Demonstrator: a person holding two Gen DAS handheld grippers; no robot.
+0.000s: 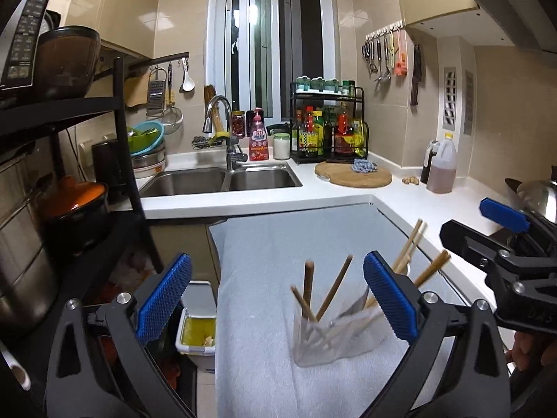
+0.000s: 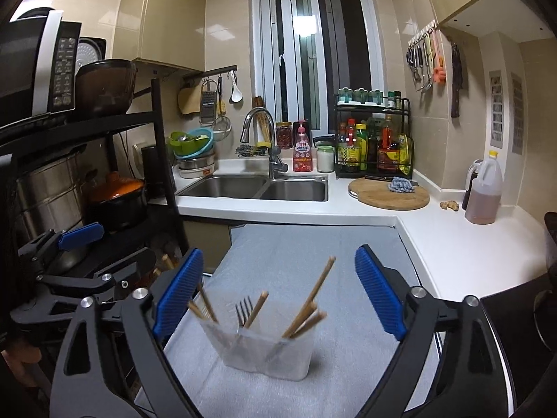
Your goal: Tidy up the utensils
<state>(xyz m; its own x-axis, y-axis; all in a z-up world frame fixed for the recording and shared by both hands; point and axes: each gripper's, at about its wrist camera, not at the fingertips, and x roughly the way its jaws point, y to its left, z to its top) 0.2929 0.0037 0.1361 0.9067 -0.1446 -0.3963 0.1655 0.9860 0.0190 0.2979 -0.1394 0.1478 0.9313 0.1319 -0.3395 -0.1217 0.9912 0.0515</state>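
Note:
A clear plastic utensil holder point(image 2: 264, 348) stands on a grey cloth point(image 2: 313, 250). It holds several wooden chopsticks point(image 2: 315, 292) and a metal fork point(image 2: 243, 310). In the left wrist view the holder point(image 1: 334, 341) sits just left of the right finger, with chopsticks point(image 1: 332, 287) leaning out of it. My left gripper point(image 1: 278, 299) is open and empty above the cloth's left edge. My right gripper point(image 2: 278, 292) is open and empty, with its fingers either side of the holder, above and behind it. Each gripper shows in the other's view: the right one point(image 1: 501, 230) and the left one point(image 2: 83, 244).
A double sink point(image 2: 257, 188) and tap lie behind the cloth. A round wooden board point(image 2: 390, 193), an oil jug point(image 2: 484, 191) and a sauce rack point(image 2: 376, 139) stand on the white counter. A black shelf with pots point(image 2: 115, 195) is at left. A bin point(image 1: 196, 317) stands on the floor.

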